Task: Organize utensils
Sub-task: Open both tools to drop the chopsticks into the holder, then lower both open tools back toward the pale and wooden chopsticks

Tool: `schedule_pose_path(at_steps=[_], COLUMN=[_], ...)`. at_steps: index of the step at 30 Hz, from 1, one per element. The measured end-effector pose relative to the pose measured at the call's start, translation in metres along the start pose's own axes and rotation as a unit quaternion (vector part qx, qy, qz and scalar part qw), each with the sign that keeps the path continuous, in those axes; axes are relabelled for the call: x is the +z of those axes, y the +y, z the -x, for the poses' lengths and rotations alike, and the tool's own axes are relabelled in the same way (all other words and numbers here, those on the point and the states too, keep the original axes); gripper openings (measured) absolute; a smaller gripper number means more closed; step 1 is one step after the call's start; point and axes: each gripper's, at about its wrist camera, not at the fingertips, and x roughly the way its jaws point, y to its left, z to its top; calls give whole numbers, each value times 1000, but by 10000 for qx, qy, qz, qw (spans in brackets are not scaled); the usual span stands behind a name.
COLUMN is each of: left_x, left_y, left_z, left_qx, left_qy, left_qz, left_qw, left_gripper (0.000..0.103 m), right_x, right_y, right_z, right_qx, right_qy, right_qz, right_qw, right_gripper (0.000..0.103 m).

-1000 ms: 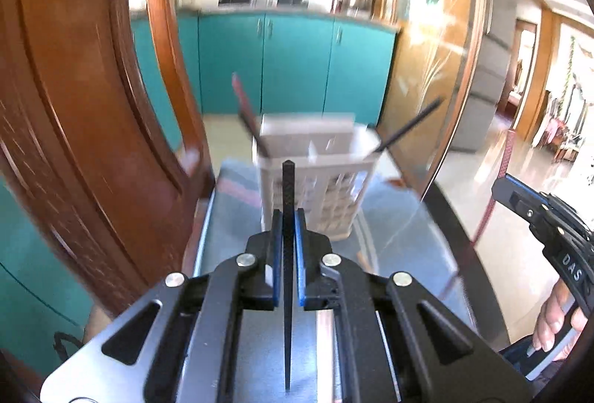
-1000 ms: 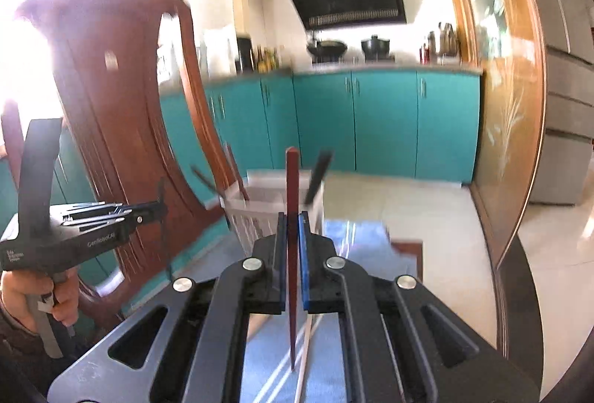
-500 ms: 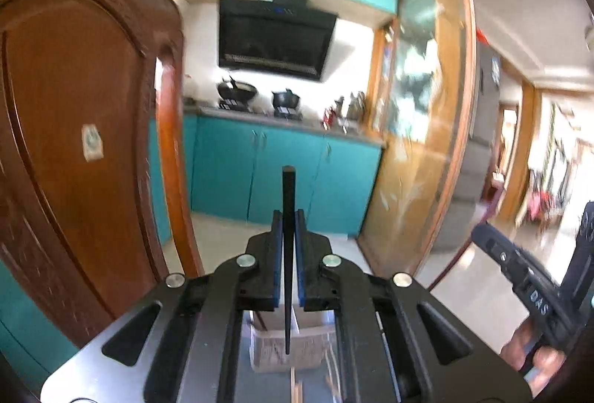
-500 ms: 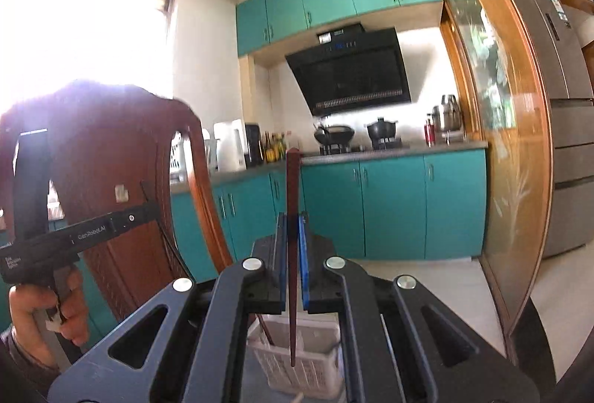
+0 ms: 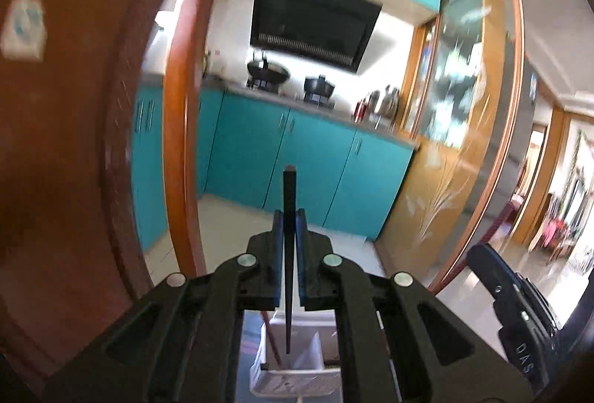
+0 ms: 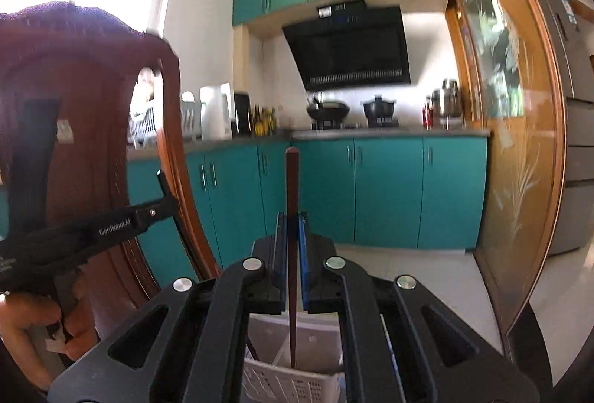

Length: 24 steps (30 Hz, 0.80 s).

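The left tool [image 5: 289, 217] is clenched on a thin black chopstick [image 5: 288, 254] standing upright; the right tool [image 6: 292, 221] grips a reddish-brown wooden chopstick [image 6: 291, 254] likewise. Both sticks' lower tips hang above a white slotted plastic basket [image 6: 282, 380] on the surface below, a carved wooden chair [image 6: 92, 128] beside it.

Left view: sits on the left gripper [image 5: 289, 221], looks along its fingers, almost level, at the far cabinets [image 5: 315, 161].
Right view: sits on the right gripper [image 6: 292, 224], same heading, close above the basket [image 6: 293, 380].
Shared: cabinets, hood [image 5: 312, 24], chair [image 6: 92, 143], basket; each view catches the other gripper at its edge.
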Motion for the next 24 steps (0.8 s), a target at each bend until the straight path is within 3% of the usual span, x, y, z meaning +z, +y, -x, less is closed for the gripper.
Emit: schedule_pose_path(at_steps=[4,6,8,11,16,19,22,24], left_x=[-20,-29,-36,-40,-39,-43,-57,-65], left_y=[-12,-16,-14,-9,-3,-7,-9,-6], left_z=[-15,-17,-11,2,47,82,104,107], left_qx=[51,66,100,85,9,100,156,187], left_qy=[301,420,475,485,231,-62,-103,8], left_qz=[-329,-472,-500,-463,-413,-710,-1054,-1030], left_qw=[9990,9980,9976,9977,9989,9974,9942,9945], left_gripper=[7,7,8,24,32,44,45,45], right_x=[-15,-21,-24,-31,-53,-80,-104,-116], right_y=[0,2,2,-1,-12,-26,-34,-38], right_z=[-9,-4,7,38,80,102,110,110], right_qx=[106,25,61,40,-101,-99,-168,-224], right_qy=[335,381,355,325,596,1073,1440,1650], right_qz=[62,180,203,365,687,650,564,516], right_qw=[9994,9991,9991,9988,9958,9920,9878,9847], right_gripper=[7,14,30,42,42,44,44,44])
